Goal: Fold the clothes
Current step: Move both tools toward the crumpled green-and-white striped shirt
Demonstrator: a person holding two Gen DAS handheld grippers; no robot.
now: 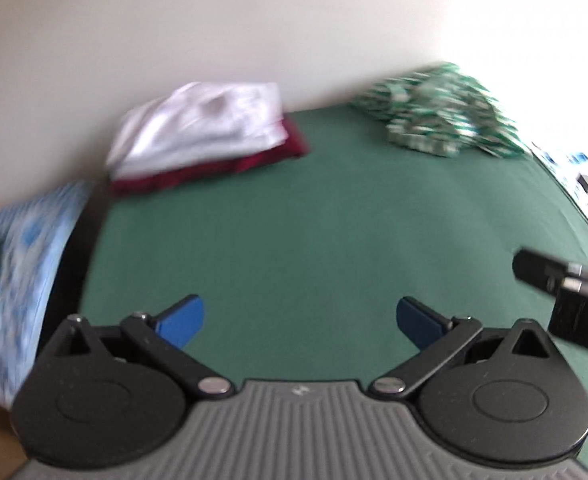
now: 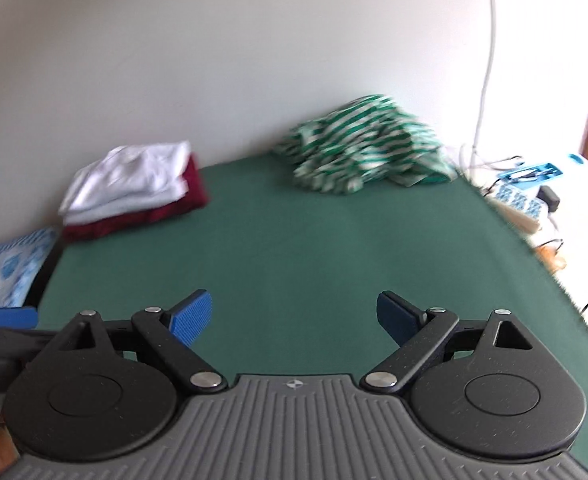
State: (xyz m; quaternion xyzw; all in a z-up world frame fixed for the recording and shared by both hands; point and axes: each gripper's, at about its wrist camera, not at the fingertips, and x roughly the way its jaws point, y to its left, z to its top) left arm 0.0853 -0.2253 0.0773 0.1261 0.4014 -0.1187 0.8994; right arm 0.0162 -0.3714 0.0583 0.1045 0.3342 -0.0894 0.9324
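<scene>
Held wide open and empty above green table (image 2: 294,248): left gripper (image 1: 300,320), right gripper (image 2: 294,316); striped shirt (image 2: 358,152) crumpled beyond.

Folded stack (image 2: 133,190) at surface (image 2: 294,248) far-left corner, against wall (image 2: 253,60). Crumpled garment (image 2: 364,150) at far right, well apart from stack. Patterned cloth (image 2: 9,270) off surface's left edge. Clutter (image 2: 534,188) beyond right edge.

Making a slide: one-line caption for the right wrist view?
Open right hand-held gripper over green table; folded stack far left, crumpled striped garment far right.
</scene>
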